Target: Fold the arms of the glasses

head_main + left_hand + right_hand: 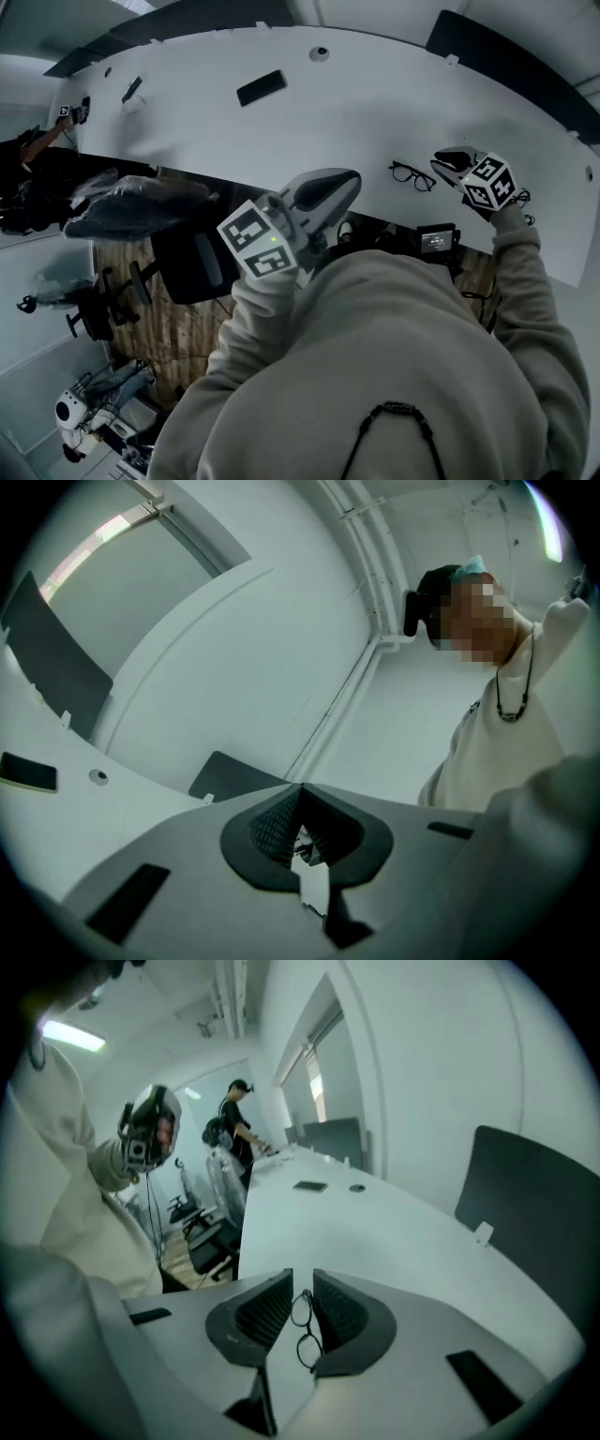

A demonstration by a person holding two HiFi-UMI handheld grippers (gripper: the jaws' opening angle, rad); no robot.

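Black-rimmed glasses (412, 175) lie on the white table (375, 103) near its front edge. My right gripper (439, 161) hovers just right of them, above the table and tilted down. In the right gripper view the glasses (305, 1326) show through the gap between the jaws, on the table beyond them. The right gripper (302, 1275) is open and its pads touch nothing. My left gripper (354, 176) is held off the table's front edge, close to my chest. In the left gripper view its tips (300, 787) meet, shut on nothing. Whether the arms are folded is too small to tell.
A black phone (262, 87) and a small round disc (320, 53) lie far back on the table. Dark panels (506, 56) stand along the far edge. An office chair (192, 262) sits below the front edge. A person (234, 1115) stands at the table's far end.
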